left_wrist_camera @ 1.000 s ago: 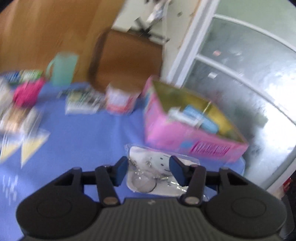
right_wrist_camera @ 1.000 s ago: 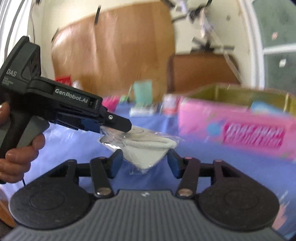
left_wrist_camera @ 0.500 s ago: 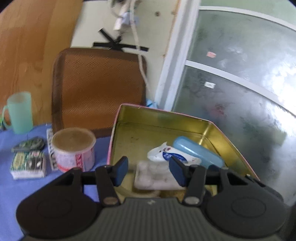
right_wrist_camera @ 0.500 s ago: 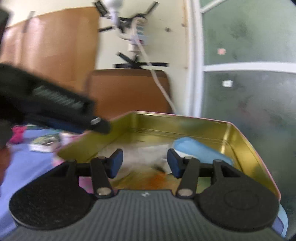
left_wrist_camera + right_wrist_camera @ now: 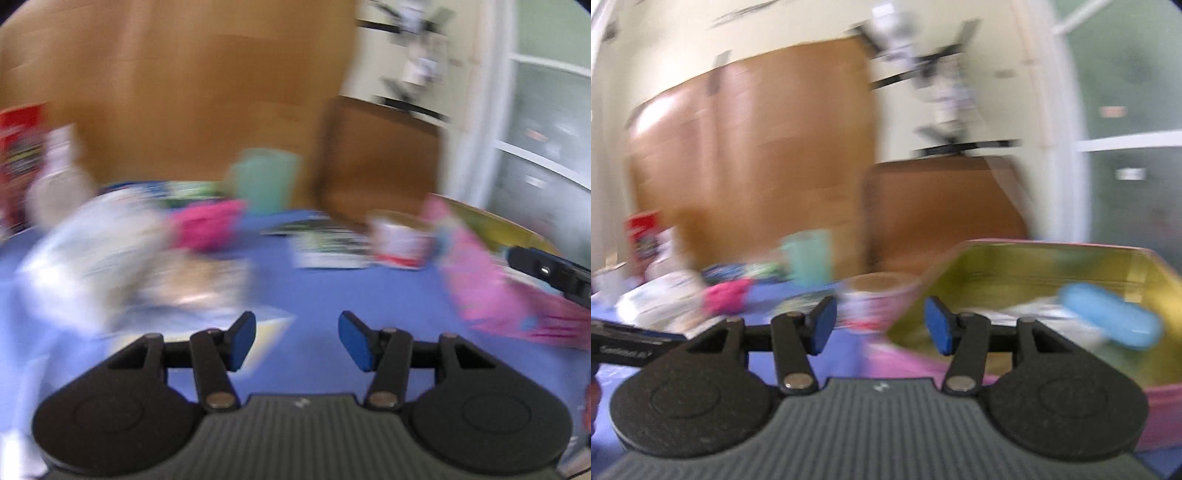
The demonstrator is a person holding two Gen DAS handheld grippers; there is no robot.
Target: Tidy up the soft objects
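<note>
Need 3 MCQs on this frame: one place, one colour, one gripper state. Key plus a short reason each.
1. Where is the light blue oblong item?
A. inside the pink tin
B. on the blue cloth
C. between the fingers

2. What colour is the inside of the pink tin?
A. white
B. gold
C. black

3. How is the left gripper?
A. shut on a pouch
B. shut, nothing held
C. open, nothing held

Answers: 1 A, it lies within the tin's walls in the right wrist view. 2 B, the inner walls look yellow-gold. 3 C, the blue pads stand apart with only the blue cloth behind.
</note>
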